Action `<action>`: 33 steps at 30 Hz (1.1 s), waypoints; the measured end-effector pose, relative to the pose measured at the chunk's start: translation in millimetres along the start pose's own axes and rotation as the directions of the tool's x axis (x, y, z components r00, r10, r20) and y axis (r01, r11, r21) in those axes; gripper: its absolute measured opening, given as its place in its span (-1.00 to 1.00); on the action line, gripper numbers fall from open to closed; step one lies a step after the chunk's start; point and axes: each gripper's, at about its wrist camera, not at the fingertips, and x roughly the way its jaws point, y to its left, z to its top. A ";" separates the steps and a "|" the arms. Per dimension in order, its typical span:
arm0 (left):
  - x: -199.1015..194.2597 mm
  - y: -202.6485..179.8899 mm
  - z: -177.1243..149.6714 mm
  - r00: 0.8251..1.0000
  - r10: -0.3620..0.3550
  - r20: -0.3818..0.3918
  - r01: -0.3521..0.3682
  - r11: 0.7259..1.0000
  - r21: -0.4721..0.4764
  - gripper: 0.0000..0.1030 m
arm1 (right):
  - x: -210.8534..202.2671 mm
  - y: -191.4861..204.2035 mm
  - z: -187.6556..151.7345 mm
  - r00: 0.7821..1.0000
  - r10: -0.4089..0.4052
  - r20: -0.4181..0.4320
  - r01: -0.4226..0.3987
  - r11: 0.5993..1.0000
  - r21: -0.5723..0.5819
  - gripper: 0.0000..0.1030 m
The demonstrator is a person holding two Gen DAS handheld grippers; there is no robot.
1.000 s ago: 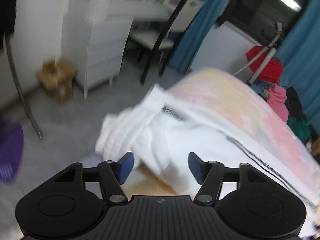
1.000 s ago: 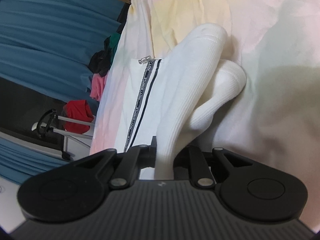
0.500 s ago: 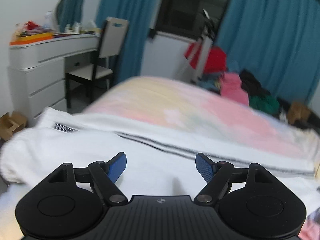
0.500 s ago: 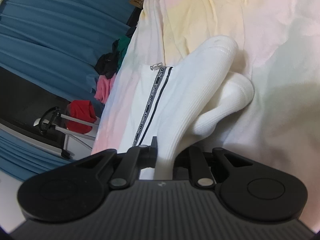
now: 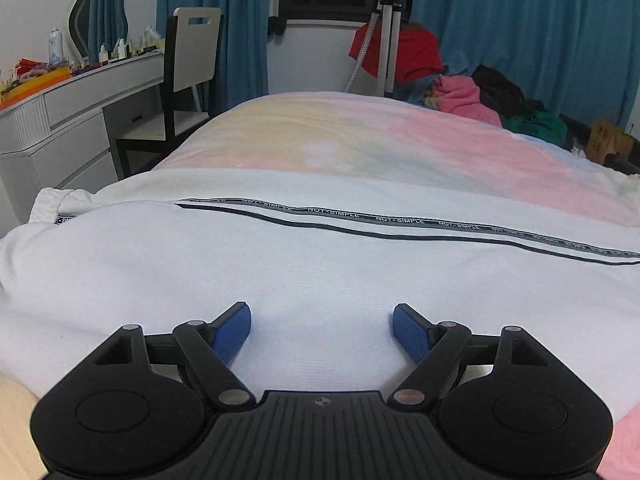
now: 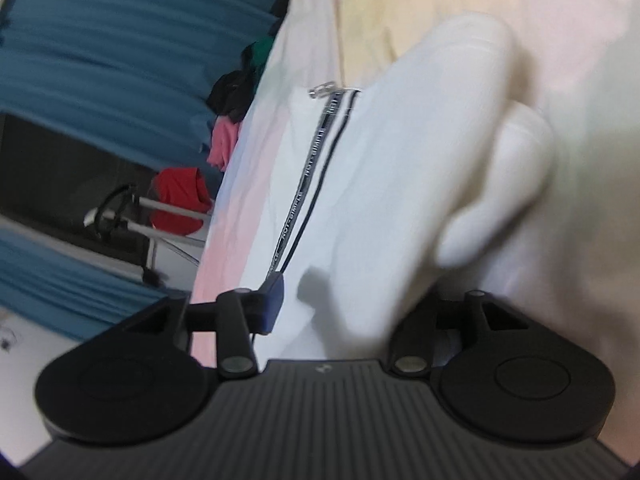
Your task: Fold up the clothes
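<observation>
A white garment (image 5: 280, 264) with a black and grey lettered stripe (image 5: 400, 226) lies spread on the pastel bed cover (image 5: 360, 140). My left gripper (image 5: 322, 330) is open and empty, low over the garment's near edge. In the right wrist view the same garment (image 6: 360, 200) lies along the bed with its ribbed end (image 6: 460, 92) bunched up. My right gripper (image 6: 352, 304) is open; the white cloth lies loose between its spread fingers and hides the right fingertip. This view is blurred.
A white dresser (image 5: 60, 120) and a chair (image 5: 188, 72) stand left of the bed. A pile of red, pink, black and green clothes (image 5: 472, 88) and a stand (image 5: 384, 32) lie beyond the bed's far edge, before blue curtains (image 5: 520, 20).
My right gripper has opened and let go of the white ribbed cloth. My left gripper has swung from the floor side round over the flat garment and lowered toward it.
</observation>
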 end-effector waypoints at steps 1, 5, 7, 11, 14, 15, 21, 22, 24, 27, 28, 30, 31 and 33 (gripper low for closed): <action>0.1 0.8 -0.2 1.000 0.000 0.001 0.000 1.000 -0.001 0.56 | 0.3 0.5 3.1 1.000 0.015 0.015 -0.015 1.000 0.001 -0.02; 0.6 4.5 -0.3 1.000 0.000 0.006 0.000 1.000 -0.009 0.56 | -9.0 -5.3 14.3 0.985 0.100 0.141 -0.106 0.994 0.038 -0.02; 0.9 5.9 0.7 1.000 0.000 0.009 0.000 1.000 -0.016 0.56 | -13.1 -11.2 17.6 0.977 0.099 0.189 -0.113 0.992 0.062 -0.02; -0.7 2.9 -0.6 1.000 0.010 0.007 -0.010 1.000 -0.011 0.57 | -14.5 -24.0 23.9 0.973 0.079 0.218 -0.103 0.989 0.105 -0.02; 0.9 -0.4 0.0 1.000 0.020 0.003 -0.020 1.000 -0.004 0.58 | -5.3 -29.0 24.4 0.988 0.060 0.145 -0.075 0.992 0.102 -0.04; 1.0 -1.3 -0.1 1.000 0.023 0.001 -0.023 1.000 -0.002 0.58 | -4.8 -27.8 23.8 0.988 0.057 0.142 -0.069 0.994 0.080 -0.05; 1.6 -1.7 1.3 1.000 0.028 -0.009 -0.028 1.000 0.007 0.58 | -3.5 -20.2 26.0 0.988 -0.054 0.148 0.051 0.998 0.024 -0.78; 2.0 -1.8 1.6 1.000 0.029 -0.012 -0.029 1.000 0.009 0.59 | -5.4 -16.1 25.6 0.984 -0.071 0.164 0.072 0.997 0.001 -0.79; 2.7 -1.8 2.7 0.999 0.030 -0.016 -0.030 0.999 0.012 0.59 | -10.2 0.1 24.6 0.973 -0.103 0.207 0.121 0.990 -0.075 -0.79; 2.9 -0.6 4.7 0.999 0.028 -0.018 -0.028 1.000 0.009 0.59 | -20.3 42.6 14.7 0.945 -0.111 0.309 0.193 0.949 -0.251 -0.79; 2.5 0.2 5.3 1.000 0.024 -0.017 -0.024 1.000 0.004 0.59 | -24.3 59.9 8.5 0.932 -0.106 0.346 0.223 0.921 -0.319 -0.79; 1.8 2.1 7.2 1.000 0.015 -0.015 -0.015 1.000 -0.006 0.59 | -31.4 97.0 -15.1 0.911 -0.060 0.409 0.275 0.827 -0.491 -0.79; 1.5 3.1 8.3 1.000 0.011 -0.015 -0.011 1.000 -0.010 0.59 | -34.9 115.7 -27.4 0.899 -0.031 0.436 0.302 0.765 -0.569 -0.79; -0.8 4.5 10.4 1.000 -0.001 -0.004 0.001 1.000 -0.016 0.59 | -43.2 150.7 -56.4 0.890 0.056 0.453 0.322 0.628 -0.708 -0.79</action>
